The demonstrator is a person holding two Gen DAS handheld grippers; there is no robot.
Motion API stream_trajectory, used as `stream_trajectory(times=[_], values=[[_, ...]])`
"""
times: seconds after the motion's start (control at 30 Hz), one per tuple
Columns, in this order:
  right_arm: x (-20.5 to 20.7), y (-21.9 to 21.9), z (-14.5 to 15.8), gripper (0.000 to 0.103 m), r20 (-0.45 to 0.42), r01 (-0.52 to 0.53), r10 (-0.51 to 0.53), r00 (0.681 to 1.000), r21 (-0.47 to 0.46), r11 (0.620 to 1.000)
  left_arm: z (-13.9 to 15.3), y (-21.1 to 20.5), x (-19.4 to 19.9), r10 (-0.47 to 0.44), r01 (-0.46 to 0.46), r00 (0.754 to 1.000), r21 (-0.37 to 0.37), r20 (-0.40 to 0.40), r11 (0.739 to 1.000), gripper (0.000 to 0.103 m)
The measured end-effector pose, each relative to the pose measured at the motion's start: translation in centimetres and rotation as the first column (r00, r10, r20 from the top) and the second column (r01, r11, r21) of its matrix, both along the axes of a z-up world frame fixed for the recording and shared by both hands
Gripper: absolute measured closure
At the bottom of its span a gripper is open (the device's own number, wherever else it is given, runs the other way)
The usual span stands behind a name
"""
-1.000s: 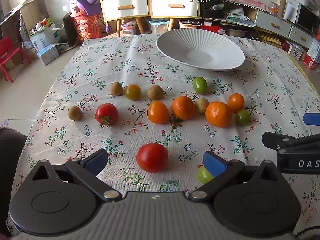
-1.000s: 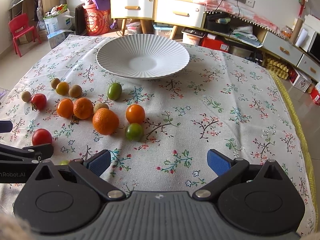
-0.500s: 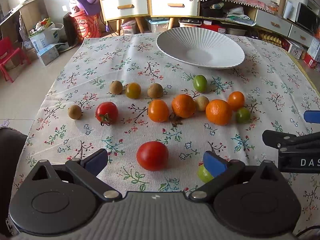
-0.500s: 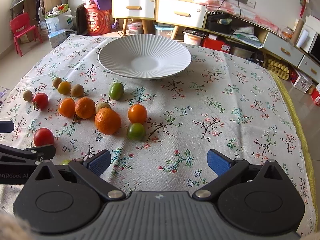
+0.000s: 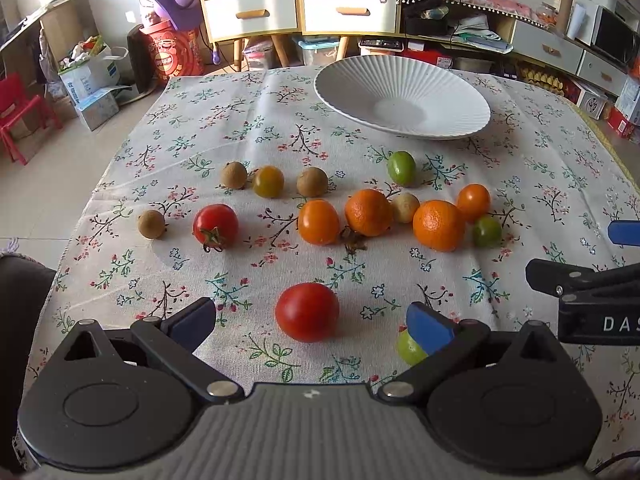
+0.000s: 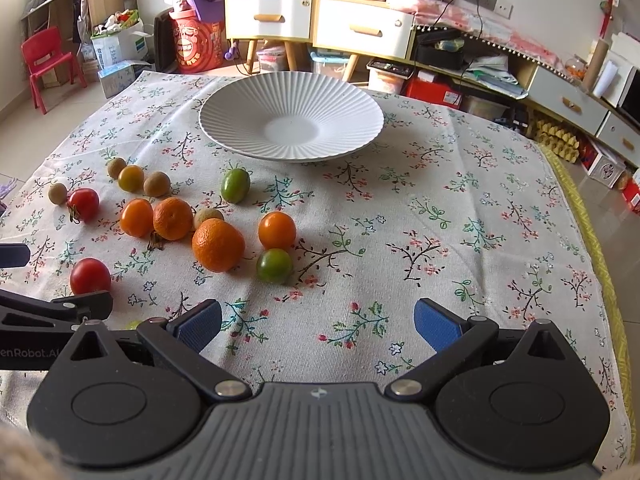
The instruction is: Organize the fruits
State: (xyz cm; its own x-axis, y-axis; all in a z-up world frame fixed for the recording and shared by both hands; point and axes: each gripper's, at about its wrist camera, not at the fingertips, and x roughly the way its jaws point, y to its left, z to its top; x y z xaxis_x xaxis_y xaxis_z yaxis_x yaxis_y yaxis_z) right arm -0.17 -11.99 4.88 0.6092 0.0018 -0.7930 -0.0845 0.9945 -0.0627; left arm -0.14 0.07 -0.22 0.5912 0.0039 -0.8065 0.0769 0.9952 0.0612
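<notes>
Little changed over the last second. Left wrist: spread left gripper (image 5: 310, 318) edged closer, round red tomato (image 5: 307, 312) between its tips, wide white ribbed plate (image 5: 404, 98) far ahead, bare. Right wrist: spread right gripper (image 6: 318, 326) empty, hovering above floral tabletop (image 6: 460, 216), scattered fruit ahead-left. No pick begun yet.

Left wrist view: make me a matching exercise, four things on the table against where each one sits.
Things:
1. white plate
2. big red tomato
3. stemmed tomato
4. lime-green fruit

Places:
A. partly hidden behind the blue pad of the left gripper's right finger
B. far side of the tablecloth, nothing in it
C. just ahead of the open left gripper, between its fingers
D. left part of the fruit row, beside a small brown fruit

Pairs: 1-B, 2-C, 3-D, 4-A
</notes>
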Motion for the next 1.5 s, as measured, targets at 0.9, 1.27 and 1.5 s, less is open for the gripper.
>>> stream_trajectory(times=[0.9, 1.27, 1.5], values=[[0.1, 0.1, 0.1, 0.0, -0.001, 0.0, 0.0, 1.0, 0.002, 1.0, -0.1, 0.2, 0.0, 0.005, -0.005, 1.0, -0.002, 0.0, 1.0, 0.005], [0.4, -0.3, -0.3, 0.0, 0.015, -0.06, 0.059, 0.998, 0.059, 0.996, -0.1, 1.4, 0.2, -0.027, 0.029, 0.997, -0.028, 0.068, 0.999, 0.005], [0.1, -0.7, -1.5, 0.0, 0.064, -0.155, 0.147, 0.987, 0.135, 0.979, -1.0, 3.0, 0.4, -0.126, 0.131, 0.991, -0.122, 0.054, 0.984, 0.005]])
